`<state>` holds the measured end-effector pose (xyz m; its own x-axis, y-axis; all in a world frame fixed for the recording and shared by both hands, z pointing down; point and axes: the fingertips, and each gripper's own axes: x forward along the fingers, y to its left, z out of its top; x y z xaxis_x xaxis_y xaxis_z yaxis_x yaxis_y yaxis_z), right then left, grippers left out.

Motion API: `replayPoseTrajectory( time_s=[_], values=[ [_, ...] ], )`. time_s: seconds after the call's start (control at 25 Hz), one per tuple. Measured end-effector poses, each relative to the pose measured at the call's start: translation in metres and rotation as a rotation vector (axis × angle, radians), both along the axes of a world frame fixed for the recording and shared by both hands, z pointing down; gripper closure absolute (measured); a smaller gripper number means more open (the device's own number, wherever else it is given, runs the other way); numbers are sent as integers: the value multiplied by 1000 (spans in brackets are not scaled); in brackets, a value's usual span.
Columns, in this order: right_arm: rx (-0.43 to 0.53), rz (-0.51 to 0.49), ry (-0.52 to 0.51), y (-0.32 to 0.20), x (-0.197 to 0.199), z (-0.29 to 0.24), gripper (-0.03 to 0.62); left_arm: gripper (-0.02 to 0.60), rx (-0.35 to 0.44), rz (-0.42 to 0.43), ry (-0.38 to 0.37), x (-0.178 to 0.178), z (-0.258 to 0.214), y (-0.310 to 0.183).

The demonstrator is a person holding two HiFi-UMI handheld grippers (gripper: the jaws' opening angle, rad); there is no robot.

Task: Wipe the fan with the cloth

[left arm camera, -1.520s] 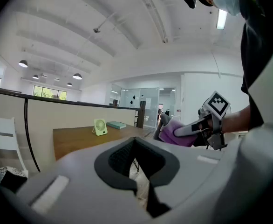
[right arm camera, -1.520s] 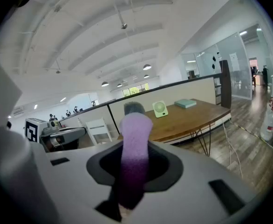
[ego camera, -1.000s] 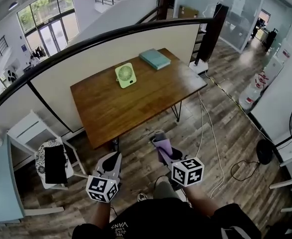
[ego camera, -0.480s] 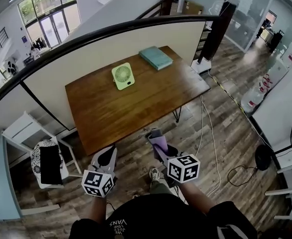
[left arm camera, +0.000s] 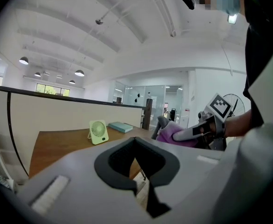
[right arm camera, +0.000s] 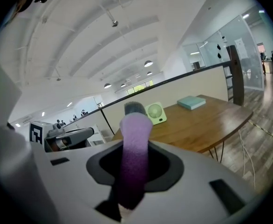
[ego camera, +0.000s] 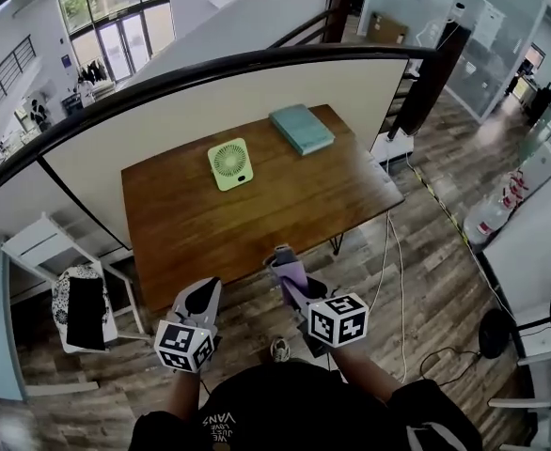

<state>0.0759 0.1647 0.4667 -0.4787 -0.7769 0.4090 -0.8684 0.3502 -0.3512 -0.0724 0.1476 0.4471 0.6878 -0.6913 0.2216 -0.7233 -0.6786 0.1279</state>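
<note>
Fan (ego camera: 230, 164) stands near the tabletop's (ego camera: 257, 219) far edge beside a book (ego camera: 302, 129), while off its near edge the right gripper (ego camera: 281, 255) clamps a purple cloth (ego camera: 294, 276) and the left gripper's (ego camera: 205, 295) jaws meet empty.

Head view: high up, steeply down, counter (ego camera: 257, 216) well off. Left gripper view: low, off counter's near edge, facing across it. Right gripper view: same, tilted upward. All share counter, fan (ego camera: 230, 163), teal book (ego camera: 302, 129).
</note>
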Motion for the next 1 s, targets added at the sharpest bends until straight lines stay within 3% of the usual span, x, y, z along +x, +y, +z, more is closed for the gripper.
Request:
replayPoseTrajectory(
  time_s=[0.32,0.56,1.0],
  values=[
    [-25,-88,24,-37,23,11,496,571,-41,-87,28,25,15,-26],
    [-48,-113,17,-61,17,19,496,571,-73,-115,26,18,26,-45],
    [-74,-86,40,-139,-8,23,496,571,-97,-55,32,6,32,-130]
  ],
)
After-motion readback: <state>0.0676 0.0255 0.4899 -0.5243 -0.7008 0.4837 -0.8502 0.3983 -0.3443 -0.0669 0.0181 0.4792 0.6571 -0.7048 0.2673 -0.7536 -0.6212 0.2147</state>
